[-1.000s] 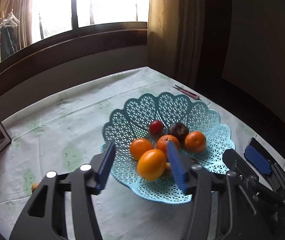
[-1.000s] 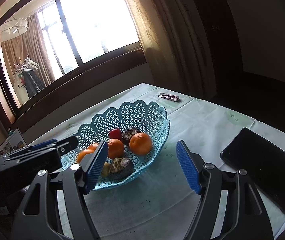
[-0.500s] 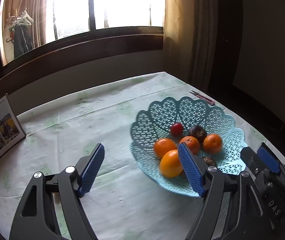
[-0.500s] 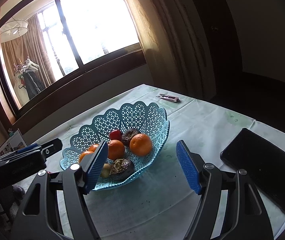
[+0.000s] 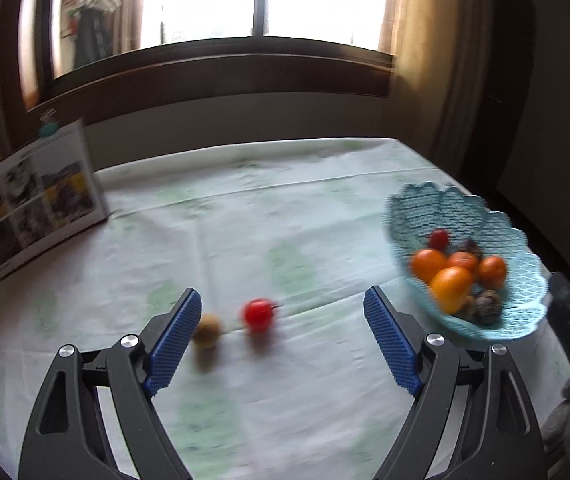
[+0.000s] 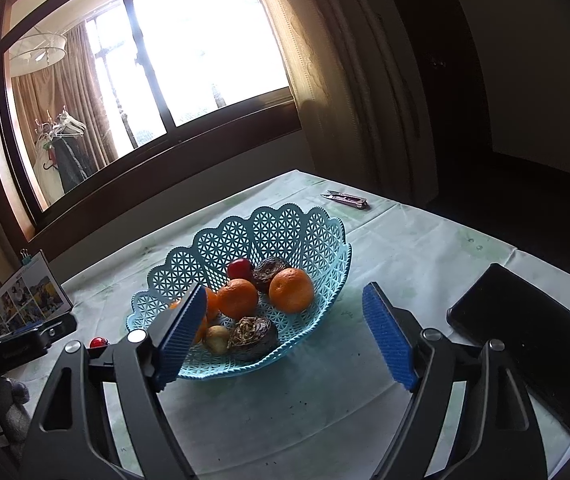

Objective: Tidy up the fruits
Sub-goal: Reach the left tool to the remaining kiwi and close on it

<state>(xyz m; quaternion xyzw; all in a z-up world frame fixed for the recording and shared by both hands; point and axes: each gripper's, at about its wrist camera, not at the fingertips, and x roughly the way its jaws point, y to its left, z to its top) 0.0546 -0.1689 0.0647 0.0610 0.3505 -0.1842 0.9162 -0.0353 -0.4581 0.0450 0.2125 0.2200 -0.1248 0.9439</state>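
A light blue lattice basket (image 5: 525,308) (image 6: 285,224) holds several oranges (image 6: 291,290), a small red fruit (image 6: 240,268) and dark wrinkled fruits (image 6: 253,332). In the left wrist view a small red fruit (image 5: 259,315) and a small brown fruit (image 5: 207,330) lie on the tablecloth, left of the basket. My left gripper (image 5: 281,344) is open and empty, with both loose fruits just ahead between its jaws. My right gripper (image 6: 285,340) is open and empty, close to the basket's near rim.
A photo calendar (image 5: 33,200) (image 6: 25,304) stands at the table's left. A black flat case (image 6: 533,344) lies at the right. Small snips (image 6: 347,199) lie beyond the basket. A window and curtains are behind the table. The left view is motion-blurred.
My left gripper has swung left, away from the basket, and now faces the two loose fruits on the cloth. The right gripper has hardly moved.
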